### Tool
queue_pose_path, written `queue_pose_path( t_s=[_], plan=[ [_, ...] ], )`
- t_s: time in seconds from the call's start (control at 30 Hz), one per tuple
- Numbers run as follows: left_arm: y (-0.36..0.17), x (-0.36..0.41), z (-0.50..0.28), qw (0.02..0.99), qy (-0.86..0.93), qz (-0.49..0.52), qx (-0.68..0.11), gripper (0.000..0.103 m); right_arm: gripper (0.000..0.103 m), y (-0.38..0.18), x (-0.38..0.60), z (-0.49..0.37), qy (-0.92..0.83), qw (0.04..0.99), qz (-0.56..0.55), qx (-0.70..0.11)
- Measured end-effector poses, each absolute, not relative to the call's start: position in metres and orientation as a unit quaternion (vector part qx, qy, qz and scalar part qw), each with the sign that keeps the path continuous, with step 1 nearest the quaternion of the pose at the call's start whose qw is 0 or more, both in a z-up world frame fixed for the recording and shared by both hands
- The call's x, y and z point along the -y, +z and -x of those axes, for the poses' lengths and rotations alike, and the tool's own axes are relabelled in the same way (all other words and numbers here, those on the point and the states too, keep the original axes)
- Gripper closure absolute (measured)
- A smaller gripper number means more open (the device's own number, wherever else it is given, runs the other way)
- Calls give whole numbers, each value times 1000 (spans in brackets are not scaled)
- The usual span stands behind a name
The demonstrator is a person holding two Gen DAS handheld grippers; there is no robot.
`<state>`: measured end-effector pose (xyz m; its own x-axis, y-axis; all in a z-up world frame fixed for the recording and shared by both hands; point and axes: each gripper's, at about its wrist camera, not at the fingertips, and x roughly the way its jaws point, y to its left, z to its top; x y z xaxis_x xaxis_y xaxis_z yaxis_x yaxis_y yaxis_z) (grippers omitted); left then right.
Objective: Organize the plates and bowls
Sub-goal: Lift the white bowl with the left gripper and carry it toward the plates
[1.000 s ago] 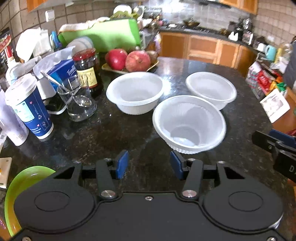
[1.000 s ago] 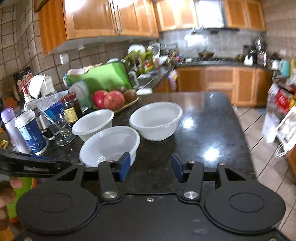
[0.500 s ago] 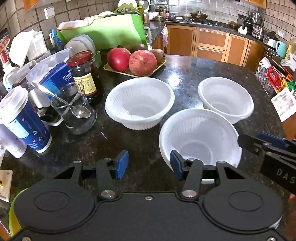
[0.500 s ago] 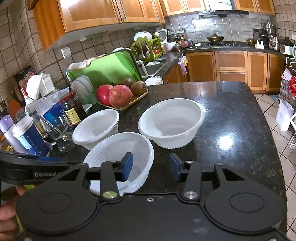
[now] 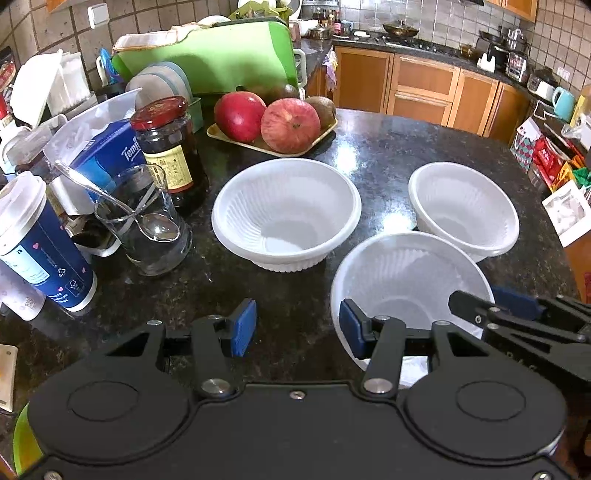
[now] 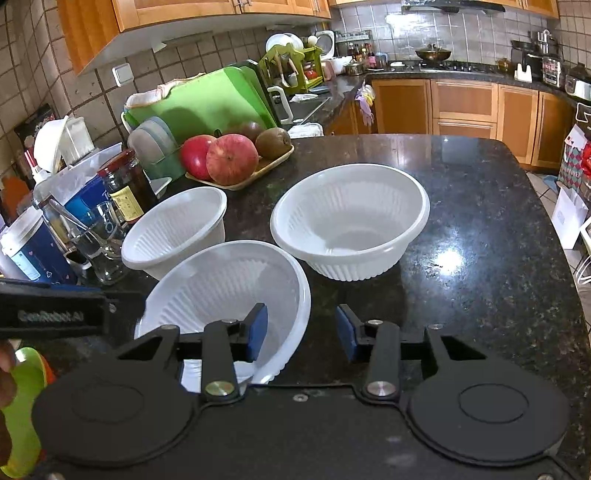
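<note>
The right view alone showed the right gripper (image 6: 301, 334), fingers closing but apart, straddling the near bowl's (image 6: 221, 284) rim; the left gripper (image 5: 297, 326) stood spread, empty.

Home kitchen. Dark granite counter (image 6: 480, 229) stretches ahead of grippers. Wooden wall cabinets (image 6: 184, 22) up left, matching base cabinets (image 6: 461, 107) far ahead. Tiled walls (image 6: 424, 29). Gas hob with wok (image 6: 433, 52) at far end. Green cutting board (image 5: 218, 59) and fruit tray (image 5: 273, 122) ahead left, beside jar (image 5: 170, 147) and paper cup (image 5: 40, 243).
</note>
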<state>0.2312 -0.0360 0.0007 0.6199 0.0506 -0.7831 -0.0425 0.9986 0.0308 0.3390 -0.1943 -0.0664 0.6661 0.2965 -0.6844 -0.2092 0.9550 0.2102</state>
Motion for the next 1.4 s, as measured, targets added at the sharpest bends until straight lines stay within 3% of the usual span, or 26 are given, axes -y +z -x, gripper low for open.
queue_pose_path(
  t_s=[0.5,0.67,0.73,0.93,1.4],
  plan=[
    [-9,48,-247,896,-8,-14,-445,46,63,-71,187,-347,145,908,-47,-390],
    [-25,50,-260,884,-12,-12,-468,46,71,-77,186,-348,143,903,-47,-403],
    [-30,51,-261,878,-20,-9,-479,53,76,-78,185,-346,142,901,-49,-407],
    [-35,55,-247,871,-53,-15,-489,59,84,-77,181,-326,138,899,-57,-411],
    [-20,36,-189,869,-134,-32,-475,62,84,-60,168,-245,86,906,-80,-406]
  ],
)
